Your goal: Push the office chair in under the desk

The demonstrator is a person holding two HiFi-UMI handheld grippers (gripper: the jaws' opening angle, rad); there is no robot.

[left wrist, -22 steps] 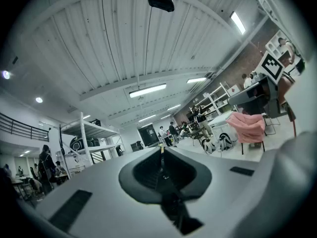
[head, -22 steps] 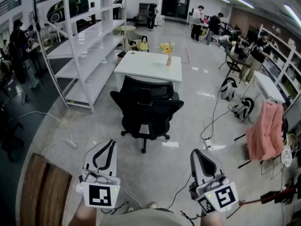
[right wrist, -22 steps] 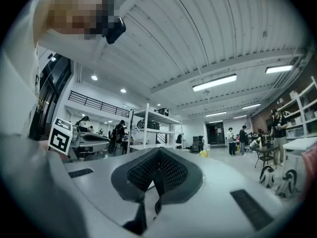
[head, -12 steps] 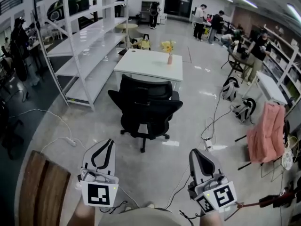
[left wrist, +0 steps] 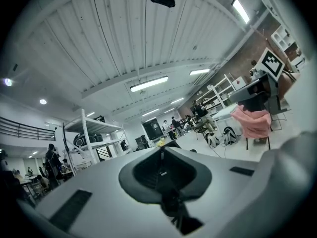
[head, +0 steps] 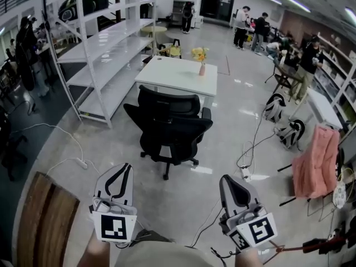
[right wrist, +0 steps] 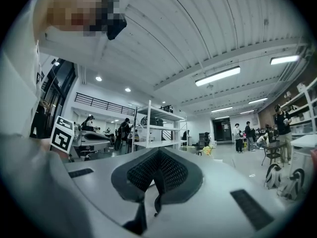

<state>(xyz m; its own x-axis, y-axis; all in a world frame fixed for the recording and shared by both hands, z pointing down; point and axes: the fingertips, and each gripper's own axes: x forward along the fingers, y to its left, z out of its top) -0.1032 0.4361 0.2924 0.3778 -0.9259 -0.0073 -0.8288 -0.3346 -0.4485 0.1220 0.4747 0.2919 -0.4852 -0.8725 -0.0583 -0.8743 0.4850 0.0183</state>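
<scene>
A black office chair stands on the floor in the head view, its back toward me, pulled out from a white desk. A small vase of yellow flowers sits on the desk's right side. My left gripper and right gripper hover low in that view, well short of the chair, both shut with nothing between the jaws. In the left gripper view the jaws tilt upward toward the ceiling. The right gripper view shows its jaws closed, pointing toward the shelving.
A tall white shelving rack stands left of the desk. Cables and a power strip lie on the floor. Bags and a rack with pink cloth sit at right. A wooden surface is at lower left. People stand far back.
The head view has shifted forward a little, so the chair and desk sit slightly lower and closer. Both grippers stay shut and keep their places low in the view.
</scene>
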